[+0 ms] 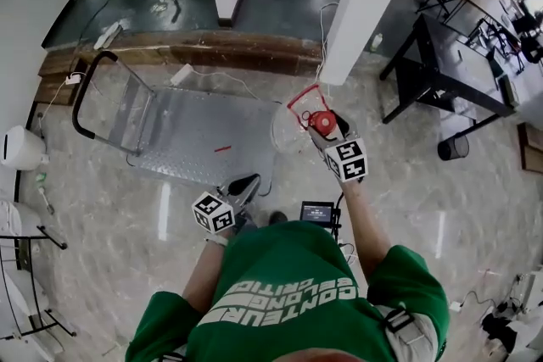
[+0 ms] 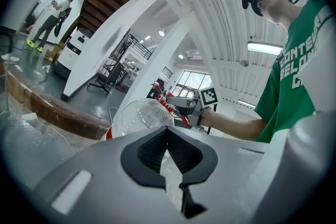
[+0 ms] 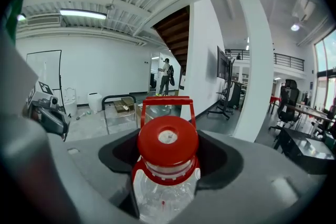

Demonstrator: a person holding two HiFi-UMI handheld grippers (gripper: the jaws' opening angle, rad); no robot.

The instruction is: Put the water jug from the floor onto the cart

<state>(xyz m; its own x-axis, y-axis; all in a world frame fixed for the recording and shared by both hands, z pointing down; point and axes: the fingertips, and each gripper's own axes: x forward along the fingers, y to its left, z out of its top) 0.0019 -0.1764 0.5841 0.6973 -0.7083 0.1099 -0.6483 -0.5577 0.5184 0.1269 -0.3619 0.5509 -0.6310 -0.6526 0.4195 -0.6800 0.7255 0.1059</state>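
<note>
Water jug [image 3: 164, 191] is hanging off the floor, its neck between our right gripper's [image 3: 168, 139] jaws, which are pinching it just under the red cap. Our left gripper [image 2: 168, 134] is hovering behind the clear body, jaws pressed together, empty. We are mid-carry. Next, we judge, comes swinging it forward over the cart [image 1: 182, 131] and lowering it.

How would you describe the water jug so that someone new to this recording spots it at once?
In the head view, find the metal platform cart with the black push handle on the pale floor. At its right end the right gripper grips the neck of the water jug. It is the only clear, rounded bottle, with a red cap and red carry handle.
</note>
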